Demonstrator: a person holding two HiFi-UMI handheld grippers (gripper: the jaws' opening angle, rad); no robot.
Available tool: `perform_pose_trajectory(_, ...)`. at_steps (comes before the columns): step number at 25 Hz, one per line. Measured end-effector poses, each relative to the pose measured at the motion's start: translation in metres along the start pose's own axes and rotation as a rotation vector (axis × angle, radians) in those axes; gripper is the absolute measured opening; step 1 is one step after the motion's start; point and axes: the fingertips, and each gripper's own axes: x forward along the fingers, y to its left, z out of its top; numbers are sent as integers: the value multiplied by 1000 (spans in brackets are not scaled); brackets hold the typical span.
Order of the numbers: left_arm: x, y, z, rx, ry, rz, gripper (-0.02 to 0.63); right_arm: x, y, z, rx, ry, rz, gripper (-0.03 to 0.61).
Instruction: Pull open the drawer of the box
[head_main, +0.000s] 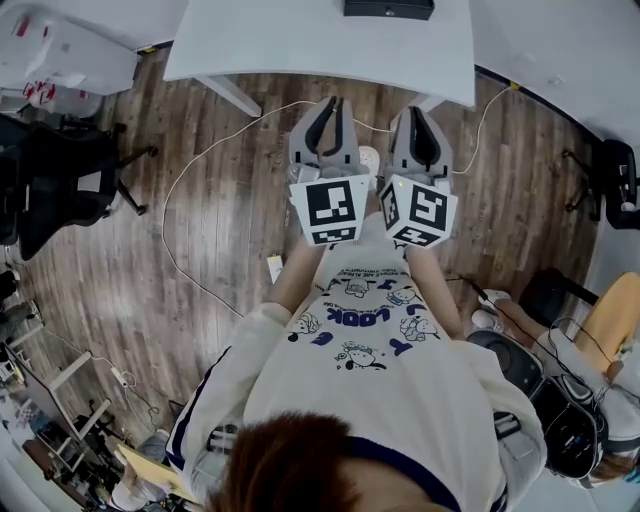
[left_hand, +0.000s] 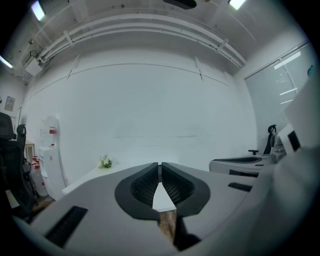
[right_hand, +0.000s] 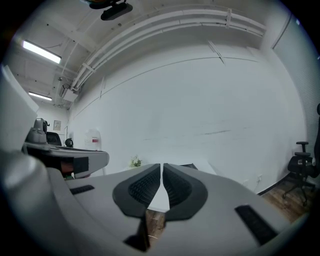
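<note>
Head view looks steeply down on me standing over the wooden floor (head_main: 215, 215), with both tools held out in front of my chest. My left tool (head_main: 328, 101) and my right tool (head_main: 417, 110) sit side by side, close to each other, and both point toward the white tabletop (head_main: 300, 40) ahead. Each carries its marker cube, the left cube (head_main: 330, 208) just beside the right cube (head_main: 420, 212). The tips of both tools reach about to the near edge of the tabletop, hanging above the floor and touching nothing.

The dark box (head_main: 389, 8) stands on the far part of the tabletop, at the top edge of the view, well apart from both tools. I cannot make out its drawer from here.

In the left gripper view, my left tool (left_hand: 160, 167) is clenched, its ribbed pads meeting at the tips with nothing between them. In the right gripper view, my right tool (right_hand: 162, 167) is likewise clenched and empty, with a strip of white tabletop and floor showing below the tips.

A thin cable (head_main: 190, 170) loops across the floor to my left, and a black office chair (head_main: 60, 180) stands farther left. A small plant (left_hand: 105, 161) sits at the far end of the tabletop against the white wall.
</note>
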Motion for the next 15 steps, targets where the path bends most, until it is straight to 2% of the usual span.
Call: perform_pose_trajectory(15,90,3,4,-1,16,18,32,87,-39,3,25,24,12,38)
